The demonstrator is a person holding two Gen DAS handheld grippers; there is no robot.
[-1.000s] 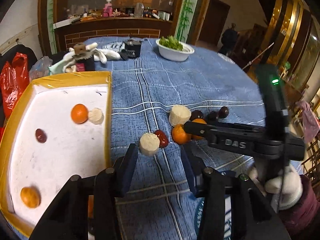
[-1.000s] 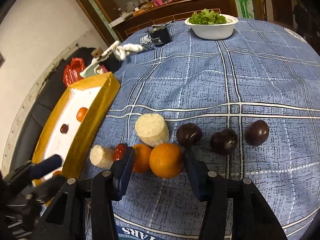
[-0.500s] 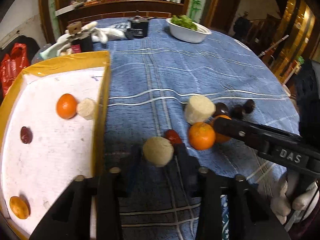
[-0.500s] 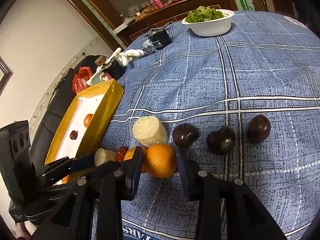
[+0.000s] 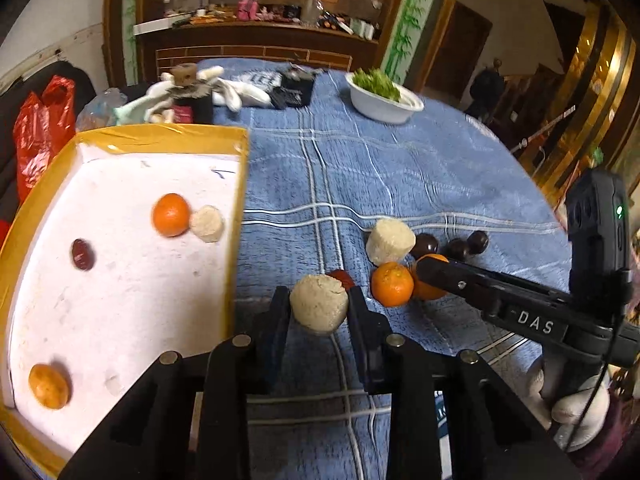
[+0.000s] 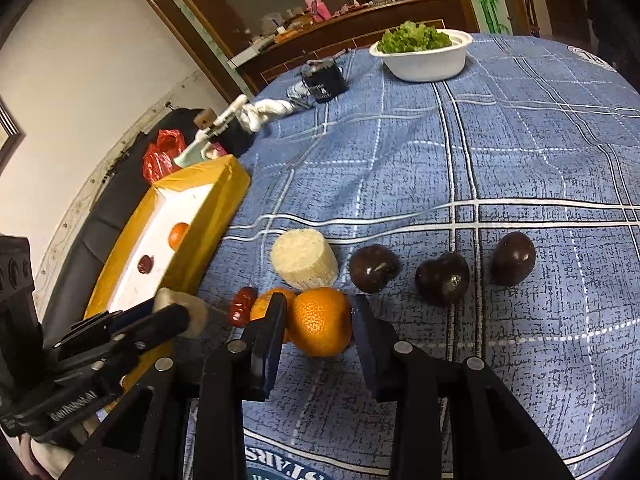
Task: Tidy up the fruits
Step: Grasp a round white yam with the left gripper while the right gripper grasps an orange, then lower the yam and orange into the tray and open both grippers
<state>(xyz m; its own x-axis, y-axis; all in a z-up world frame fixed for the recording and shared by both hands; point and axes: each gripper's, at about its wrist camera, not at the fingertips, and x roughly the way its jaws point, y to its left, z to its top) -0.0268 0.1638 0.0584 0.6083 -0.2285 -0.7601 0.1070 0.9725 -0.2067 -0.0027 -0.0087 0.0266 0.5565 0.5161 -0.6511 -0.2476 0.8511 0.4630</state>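
Observation:
My left gripper is shut on a pale beige round piece and holds it just above the blue cloth, right of the yellow tray. My right gripper is shut on an orange. A second orange, a red date, a larger pale cylinder and three dark purple fruits lie on the cloth. The tray holds two oranges, a pale piece and a red date.
A white bowl of greens stands at the table's far side. A dark box, white gloves and clutter lie behind the tray. A red bag hangs off the table at left.
Both grippers closed in on their fruit: the left took hold of the pale piece and raised it slightly, the right closed on the orange.

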